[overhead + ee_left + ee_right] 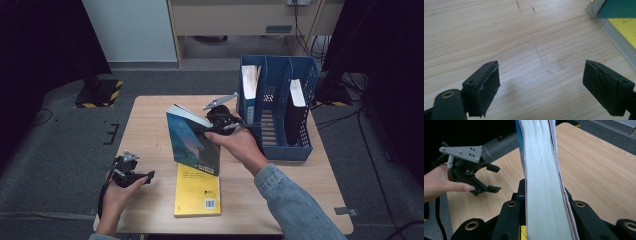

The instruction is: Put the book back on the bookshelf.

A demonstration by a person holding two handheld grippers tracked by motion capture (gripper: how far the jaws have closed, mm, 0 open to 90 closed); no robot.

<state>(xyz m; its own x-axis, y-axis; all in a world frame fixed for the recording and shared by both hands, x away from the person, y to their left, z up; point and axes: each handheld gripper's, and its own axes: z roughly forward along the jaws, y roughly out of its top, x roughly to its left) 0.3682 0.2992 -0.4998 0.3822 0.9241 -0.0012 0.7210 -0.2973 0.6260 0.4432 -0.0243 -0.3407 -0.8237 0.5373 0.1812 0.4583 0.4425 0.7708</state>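
Worktop (pixel 150 120) first: pale wood, spanning the middle of the high view, with a blue file rack (pixel 278 107) standing at its far right corner. That rack has upright compartments; a white-edged book (pixel 248 82) stands in the left one and a dark book (pixel 296 112) in the right one.

Next down in size, the teal book (pixel 192 142), and it's up off the flat! It stands raised near the centre of the worktop, just left of the rack, its lower edge over the far end of a yellow book (pixel 197 191) that lies flat toward the near edge. Its long axis runs steeply up and away from the person, cover facing left, white page block turned toward the right hand.

Right tool (pixel 223 121) clamps that teal book at its upper right edge; in the right gripper view the pages (pixel 541 185) rise straight between the two black jaws, squeezed on both sides.

Left tool (pixel 131 174) hovers low over the near left part of the worktop, well apart from both books. Its jaws stand wide apart with bare wood between them, nothing gripped.
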